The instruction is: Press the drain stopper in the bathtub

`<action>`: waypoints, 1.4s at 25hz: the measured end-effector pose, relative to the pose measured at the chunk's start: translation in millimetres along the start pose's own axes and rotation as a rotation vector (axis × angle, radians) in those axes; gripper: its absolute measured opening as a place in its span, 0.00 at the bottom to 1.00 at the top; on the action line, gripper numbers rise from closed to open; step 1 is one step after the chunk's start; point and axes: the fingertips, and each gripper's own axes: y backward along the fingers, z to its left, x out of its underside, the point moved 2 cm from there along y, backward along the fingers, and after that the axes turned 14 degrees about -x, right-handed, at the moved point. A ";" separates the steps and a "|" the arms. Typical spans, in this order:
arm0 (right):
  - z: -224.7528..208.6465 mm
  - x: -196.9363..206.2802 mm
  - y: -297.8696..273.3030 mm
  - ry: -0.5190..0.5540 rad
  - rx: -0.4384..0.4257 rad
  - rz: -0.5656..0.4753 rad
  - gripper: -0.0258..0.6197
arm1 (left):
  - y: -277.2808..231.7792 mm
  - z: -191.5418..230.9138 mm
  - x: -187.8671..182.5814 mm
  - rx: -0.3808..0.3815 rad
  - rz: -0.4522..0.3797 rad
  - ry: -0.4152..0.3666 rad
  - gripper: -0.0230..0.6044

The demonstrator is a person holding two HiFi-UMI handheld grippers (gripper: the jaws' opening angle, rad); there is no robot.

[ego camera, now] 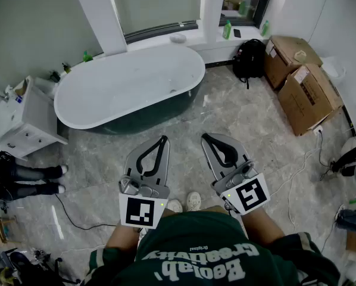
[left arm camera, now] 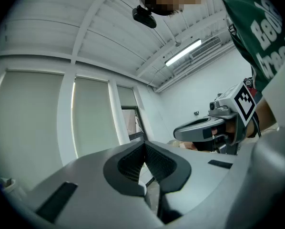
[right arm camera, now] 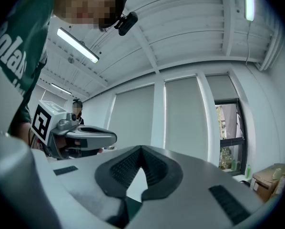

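Note:
The white oval bathtub [ego camera: 130, 85] with a dark outer shell stands on the marble floor ahead of me, by the window wall. Its drain stopper is too small to make out from here. My left gripper [ego camera: 164, 139] and right gripper [ego camera: 205, 137] are held side by side at waist height, well short of the tub, pointing toward it. Both are shut with nothing in them. In the left gripper view the ribbed jaw tips of the left gripper [left arm camera: 144, 143] meet, and the right gripper [left arm camera: 214, 125] shows beside it. In the right gripper view the right gripper [right arm camera: 141, 148] is likewise closed.
Cardboard boxes [ego camera: 306, 94] and a black backpack [ego camera: 249, 61] sit at the right. A white cabinet [ego camera: 23, 121] stands left of the tub, with another person's legs [ego camera: 29, 180] beside it. Cables [ego camera: 77, 219] trail on the floor. Green bottles [ego camera: 227, 30] stand on the sill.

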 end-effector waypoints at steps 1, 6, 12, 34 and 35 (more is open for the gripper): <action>-2.1 2.3 1.5 0.001 -0.001 0.003 0.06 | -2.7 -2.4 0.0 -0.002 -0.005 0.005 0.05; -10.6 11.4 6.9 0.002 0.002 0.007 0.06 | -12.5 -10.6 2.4 -0.018 -0.006 0.022 0.05; -19.2 13.9 19.5 -0.012 0.010 -0.031 0.06 | -18.4 -21.2 8.6 -0.015 0.008 0.032 0.05; -46.2 39.1 36.1 -0.046 0.050 0.004 0.06 | -43.2 -39.6 19.8 0.015 0.039 0.062 0.05; -47.8 42.2 33.8 -0.049 0.049 0.003 0.06 | -45.1 -38.6 22.0 0.013 0.037 0.058 0.05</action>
